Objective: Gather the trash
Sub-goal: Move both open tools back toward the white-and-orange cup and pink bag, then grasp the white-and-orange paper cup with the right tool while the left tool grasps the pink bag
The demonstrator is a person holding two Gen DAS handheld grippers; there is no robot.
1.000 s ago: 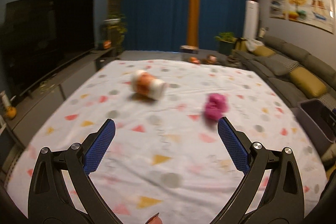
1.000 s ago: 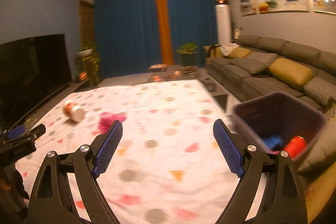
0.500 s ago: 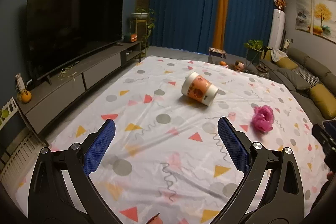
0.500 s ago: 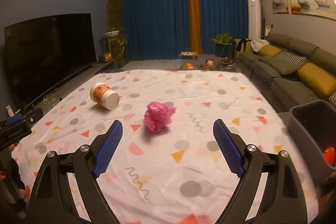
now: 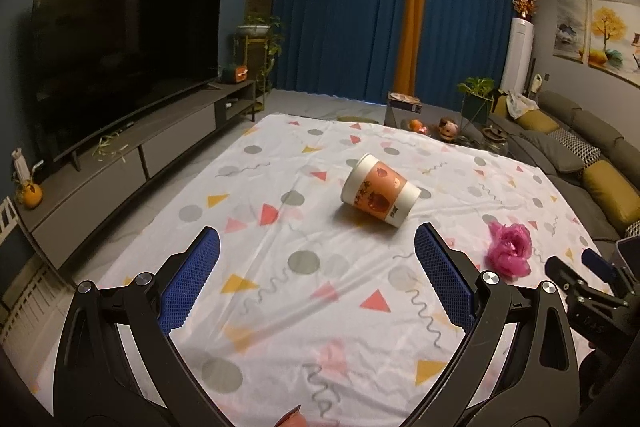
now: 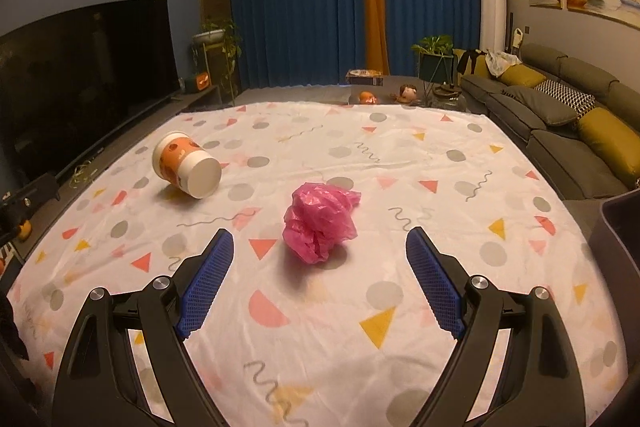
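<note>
We hold the left gripper (image 5: 316, 247) low in the left wrist view, its jaws spread wide with nothing between them. Just above and right of centre there, a paper cup (image 5: 379, 195) lies on its side on the patterned sheet (image 5: 280, 267). A crumpled pink plastic bag (image 5: 509, 254) sits at the right, apart from the cup. In the right wrist view our right gripper (image 6: 320, 247) also has its jaws spread and empty, and the pink bag (image 6: 320, 223) rests on the sheet just above the gap between them. The cup (image 6: 187, 169) lies at centre left. A dark bin's rim (image 6: 618, 223) shows at the right edge.
</note>
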